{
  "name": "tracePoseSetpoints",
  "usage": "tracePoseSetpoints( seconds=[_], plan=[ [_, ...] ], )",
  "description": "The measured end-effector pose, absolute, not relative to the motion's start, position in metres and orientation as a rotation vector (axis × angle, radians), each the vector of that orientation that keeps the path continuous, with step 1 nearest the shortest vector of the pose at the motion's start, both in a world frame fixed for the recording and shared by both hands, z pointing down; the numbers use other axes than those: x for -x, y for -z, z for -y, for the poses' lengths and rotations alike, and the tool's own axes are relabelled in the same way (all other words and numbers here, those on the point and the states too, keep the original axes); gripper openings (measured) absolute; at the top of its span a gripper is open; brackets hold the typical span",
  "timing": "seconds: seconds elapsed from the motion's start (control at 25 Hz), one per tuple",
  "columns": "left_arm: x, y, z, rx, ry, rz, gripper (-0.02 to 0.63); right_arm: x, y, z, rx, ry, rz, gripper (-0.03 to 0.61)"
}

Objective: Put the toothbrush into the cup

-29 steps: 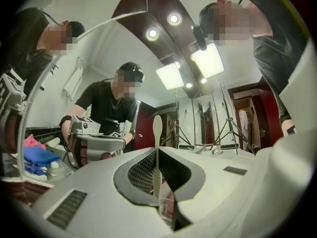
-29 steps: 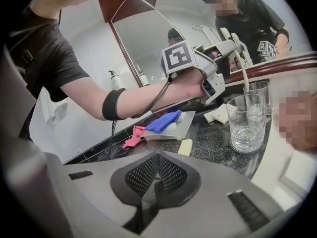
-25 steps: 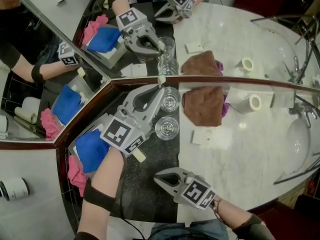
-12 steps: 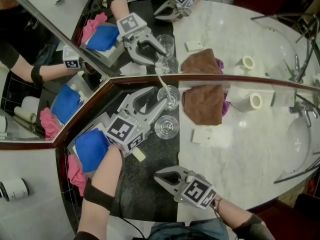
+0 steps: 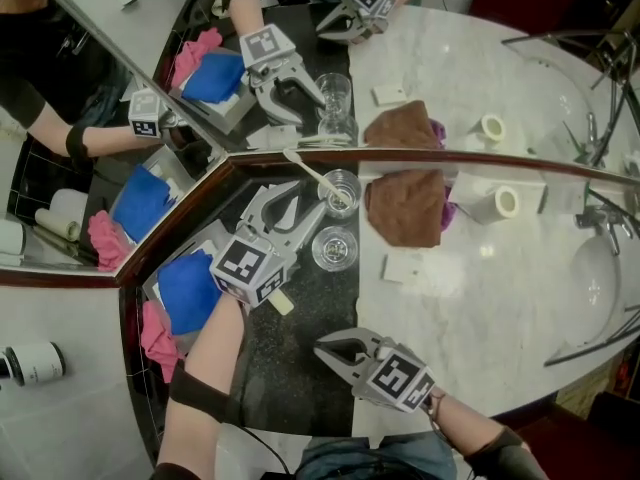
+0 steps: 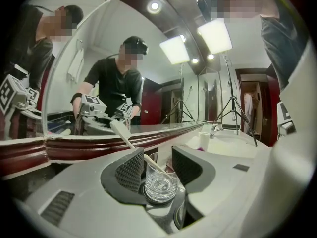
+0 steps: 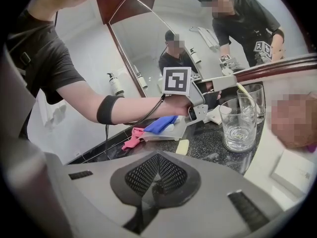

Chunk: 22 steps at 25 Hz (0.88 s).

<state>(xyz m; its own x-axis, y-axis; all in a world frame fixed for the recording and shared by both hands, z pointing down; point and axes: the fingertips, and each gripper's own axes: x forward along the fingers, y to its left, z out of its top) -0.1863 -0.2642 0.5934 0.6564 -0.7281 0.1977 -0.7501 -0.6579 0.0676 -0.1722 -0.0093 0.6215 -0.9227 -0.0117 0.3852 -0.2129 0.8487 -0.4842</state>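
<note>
A white toothbrush stands in the far glass cup and leans left toward the mirror; its handle sticks out over the rim. My left gripper is open just left of that cup. In the left gripper view the cup sits between the spread jaws, and the pads touch neither the glass nor the brush. A second, empty cup stands just in front. My right gripper is shut and empty over the dark counter, its jaws pointing toward both cups.
A brown cloth lies right of the cups, with a tissue roll and a white card beyond. A tray with a blue cloth, a pink cloth and a soap bar sits at left. The sink is at far right.
My left gripper was shut on the toothbrush above the far cup; it has opened and sunk a little. The brush now rests in the cup, tipped left. The right gripper stayed put.
</note>
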Motion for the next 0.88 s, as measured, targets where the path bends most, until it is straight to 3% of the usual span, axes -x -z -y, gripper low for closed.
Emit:
tracePoseSetpoints(
  seconds=[0.08,0.28,0.88],
  plan=[
    [0.191,-0.585,0.254,-2.694,-0.232,1.256,0.173,0.167,-0.613,0.009,-0.179,-0.747,2.655,0.017],
    [0.201,-0.544,0.216,-2.58,-0.172,1.354,0.006,0.144,-0.585,0.01,-0.204,-0.679,2.643,0.017],
    [0.176,-0.479,0.058,-2.311,-0.306,1.606,0.003,0.024,-0.551,0.015,-0.394,-0.607,2.543,0.017]
  ],
)
